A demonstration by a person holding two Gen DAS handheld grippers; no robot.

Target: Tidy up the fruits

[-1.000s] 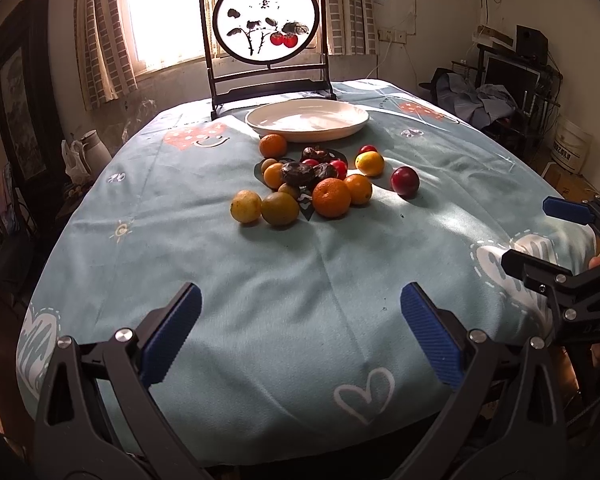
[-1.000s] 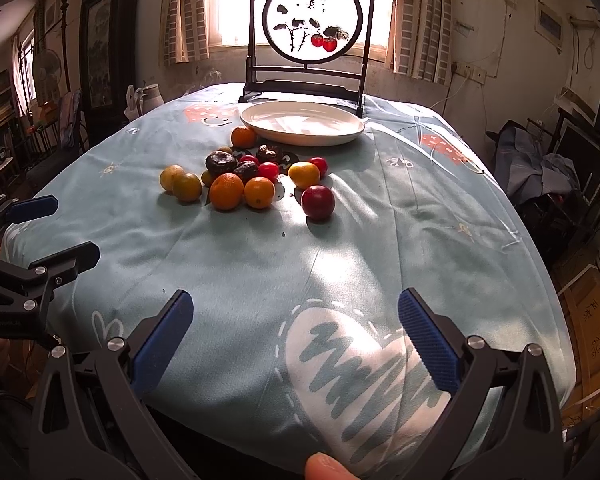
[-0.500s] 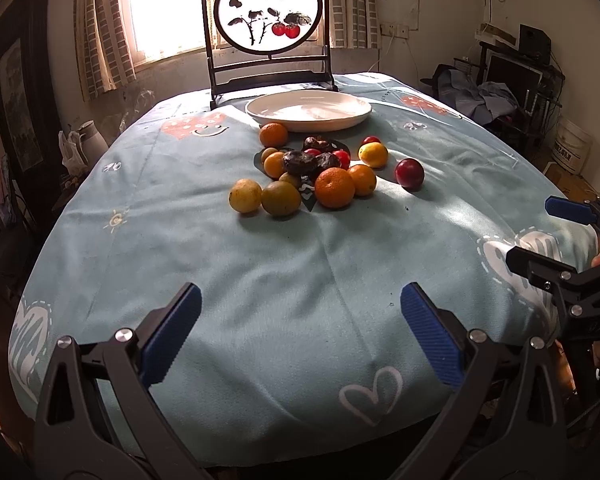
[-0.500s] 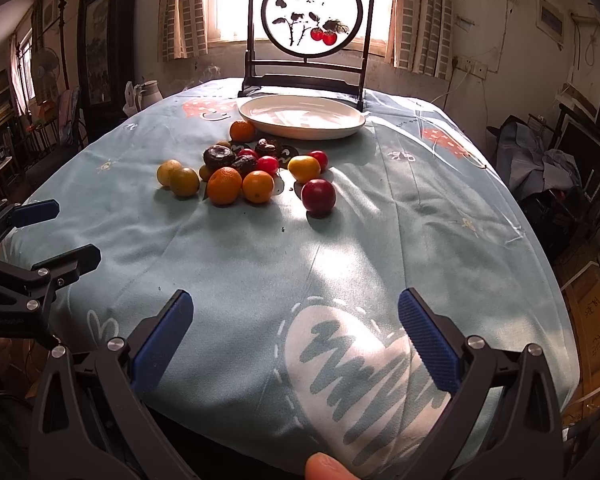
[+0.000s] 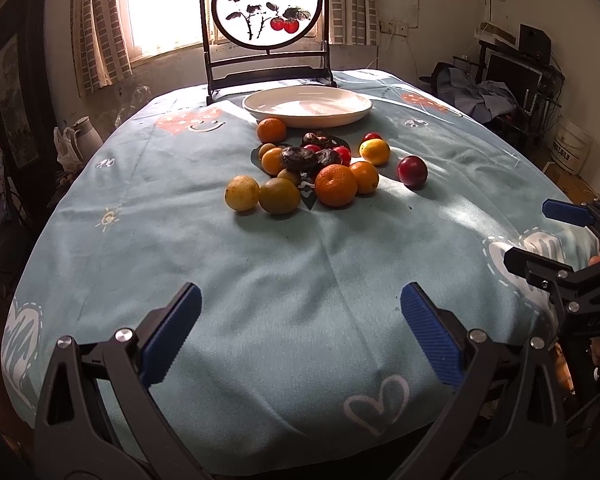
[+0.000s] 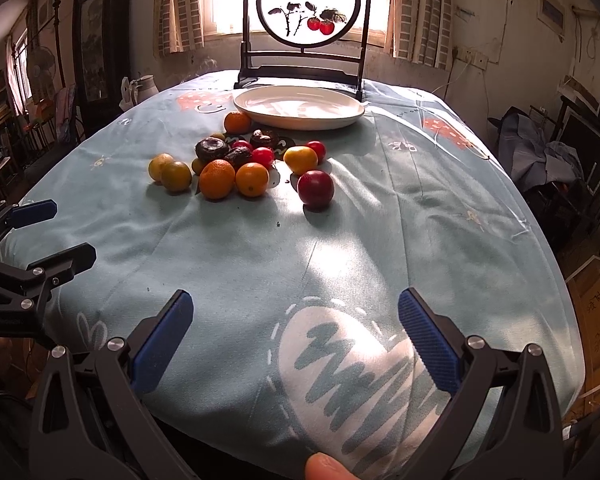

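A heap of fruit (image 5: 316,168) (image 6: 236,160) lies mid-table: oranges, yellow-green citrus, dark wrinkled fruits and small red ones. A dark red plum (image 5: 412,171) (image 6: 315,189) sits apart on the right of the heap. Behind the fruit stands an empty white plate (image 5: 307,105) (image 6: 299,107). My left gripper (image 5: 300,336) hovers open over the near cloth, well short of the fruit, holding nothing. My right gripper (image 6: 294,338) is open too, over a white heart print, nothing between its blue pads. Each gripper appears at the edge of the other's view.
A light blue tablecloth (image 5: 204,248) covers the round table. A dark wooden stand with a round painted screen (image 5: 267,20) (image 6: 307,12) rises behind the plate. Furniture and clutter ring the table on both sides. A fingertip (image 6: 328,467) shows at the bottom edge.
Both grippers have moved forward toward the fruit, so the heap and plate look larger and nearer. Both stayed open and empty.
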